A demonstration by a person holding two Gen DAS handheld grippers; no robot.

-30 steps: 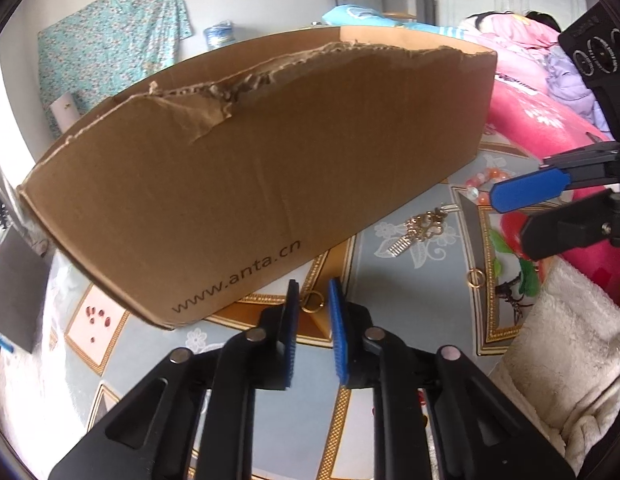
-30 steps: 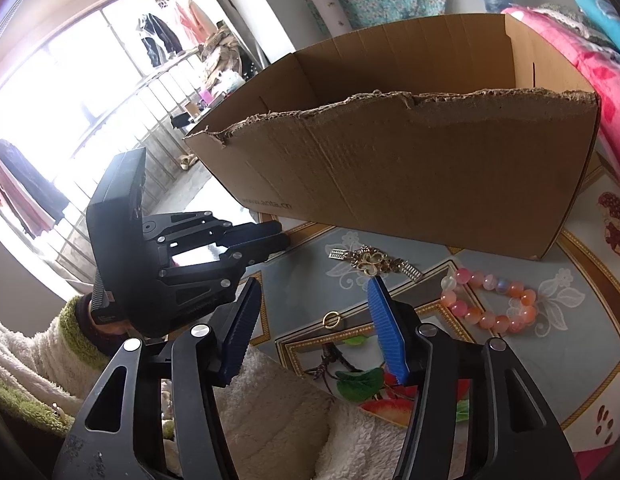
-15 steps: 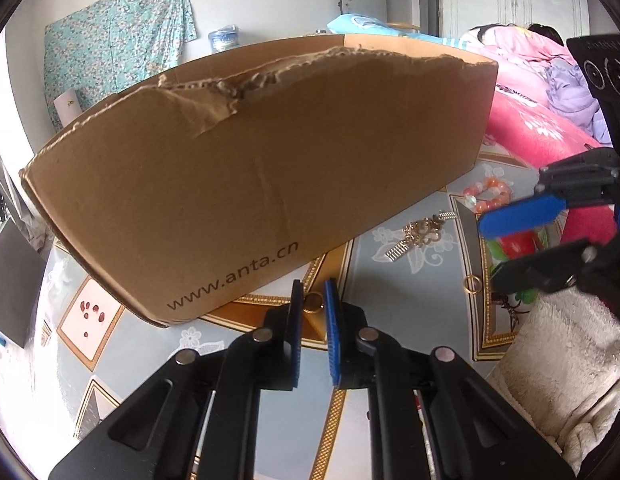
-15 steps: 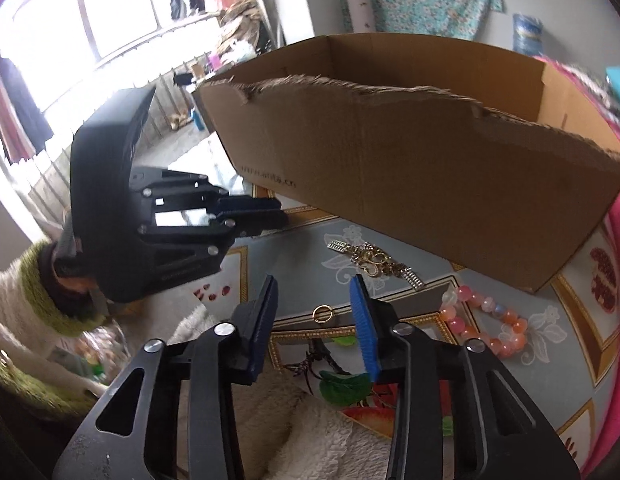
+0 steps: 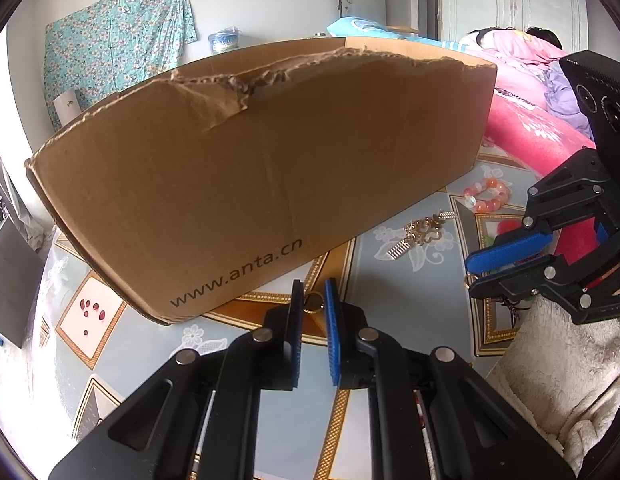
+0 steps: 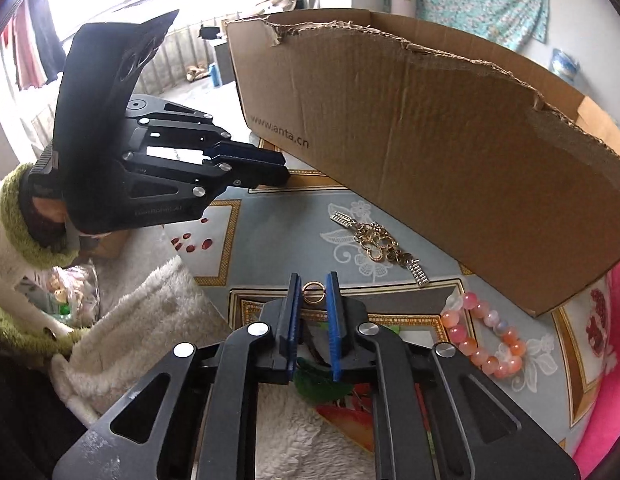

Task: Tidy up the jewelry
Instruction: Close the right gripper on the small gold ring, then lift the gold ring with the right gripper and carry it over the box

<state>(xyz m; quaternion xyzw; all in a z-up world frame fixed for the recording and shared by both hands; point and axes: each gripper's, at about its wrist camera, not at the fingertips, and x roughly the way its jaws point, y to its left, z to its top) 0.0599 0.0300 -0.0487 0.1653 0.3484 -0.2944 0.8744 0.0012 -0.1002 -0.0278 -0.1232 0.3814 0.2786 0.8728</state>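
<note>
Now we are working at a worktop [image 6: 390,304] covered with a patterned cloth, in front of a torn cardboard box [image 6: 450,152] that is standing open at the far side. Our right tongs [image 6: 313,292] have just been closing, and a small gold ring [image 6: 313,293] is sitting between the blue pads [image 6: 333,304] at their very tips; the pads are nearly together around it and seem to be touching it, so we judge it is gripped. Our left tongs [image 5: 311,300] are also almost closed, with another gold ring [image 5: 312,302] between their tips, close to the lower front edge of the box.

A gold chain piece [image 6: 376,246] is lying just beyond the right tongs, toward the box, with its long axis running diagonally across the view. A pink bead bracelet [image 6: 484,336] is lying to the right of these tongs, near the right corner of the box. The right hand is clearly the nearer one to both pieces. Probably the next move is lifting the ring up and forward over the torn box wall.
</note>
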